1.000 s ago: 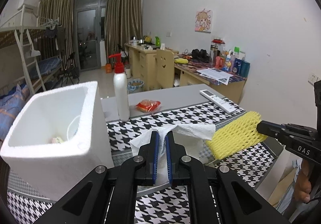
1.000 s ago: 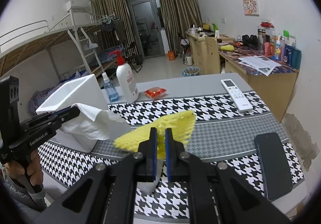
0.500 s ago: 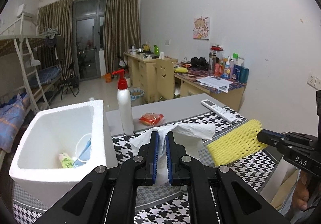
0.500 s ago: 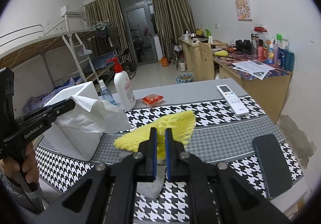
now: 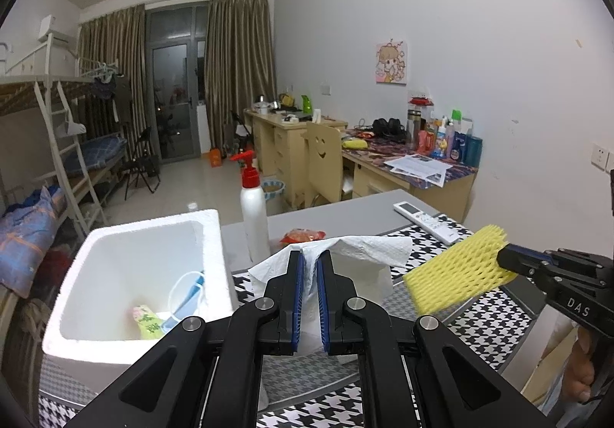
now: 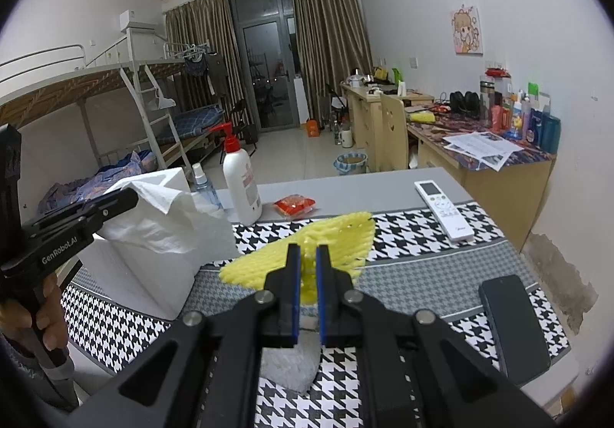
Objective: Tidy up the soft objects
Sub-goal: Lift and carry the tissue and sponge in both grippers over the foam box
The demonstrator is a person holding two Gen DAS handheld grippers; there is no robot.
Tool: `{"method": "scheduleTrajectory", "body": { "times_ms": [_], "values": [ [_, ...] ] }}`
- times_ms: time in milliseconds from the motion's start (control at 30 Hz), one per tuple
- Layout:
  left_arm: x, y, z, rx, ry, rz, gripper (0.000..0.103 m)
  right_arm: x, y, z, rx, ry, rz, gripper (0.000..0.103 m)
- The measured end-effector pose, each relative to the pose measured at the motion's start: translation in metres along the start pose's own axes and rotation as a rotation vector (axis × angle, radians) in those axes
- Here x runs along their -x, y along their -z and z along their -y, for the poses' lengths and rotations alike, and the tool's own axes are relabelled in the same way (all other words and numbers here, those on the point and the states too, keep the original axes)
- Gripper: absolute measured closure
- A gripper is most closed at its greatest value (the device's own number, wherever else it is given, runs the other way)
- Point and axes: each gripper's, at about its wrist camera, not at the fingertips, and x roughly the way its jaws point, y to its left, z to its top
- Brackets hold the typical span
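Observation:
My left gripper (image 5: 311, 266) is shut on a white paper tissue (image 5: 360, 255) and holds it above the table, just right of the white foam box (image 5: 215, 236). The box holds a face mask and a small packet. My right gripper (image 6: 307, 259) is shut on a yellow foam net sleeve (image 6: 337, 240), held above the houndstooth cloth. The sleeve also shows in the left wrist view (image 5: 456, 274), and the tissue in the right wrist view (image 6: 161, 220).
A white pump bottle (image 5: 253, 213) and a red snack packet (image 6: 294, 204) stand behind the box. A small spray bottle (image 6: 202, 182), a white remote (image 6: 443, 208), a black phone (image 6: 514, 328) and a clear plastic wad (image 6: 291, 362) are on the table.
Both grippers have risen with their loads. The left view now looks down into the foam box, whose contents show more fully.

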Motion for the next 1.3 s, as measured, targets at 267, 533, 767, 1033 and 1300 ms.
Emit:
{"method": "scheduleTrajectory", "body": {
  "times_ms": [267, 533, 767, 1033, 1300],
  "values": [
    [0.006, -0.008, -0.009, 0.004, -0.010, 0.025, 0.095, -0.002, -0.008, -0.008, 0.011, -0.002, 0.015, 0.093],
    [0.013, -0.020, -0.026, 0.026, -0.034, 0.064, 0.095, 0.002, -0.018, -0.019, 0.029, -0.017, 0.046, 0.093],
    [0.014, -0.025, -0.039, 0.041, -0.058, 0.079, 0.095, -0.001, -0.024, -0.029, 0.042, -0.038, 0.062, 0.093],
    [0.021, -0.033, -0.050, 0.050, -0.096, 0.112, 0.095, -0.002, -0.032, -0.042, 0.061, -0.064, 0.087, 0.093],
    [0.031, -0.041, -0.066, 0.067, -0.158, 0.148, 0.095, 0.000, -0.037, -0.051, 0.070, -0.096, 0.112, 0.093]
  ]
}}
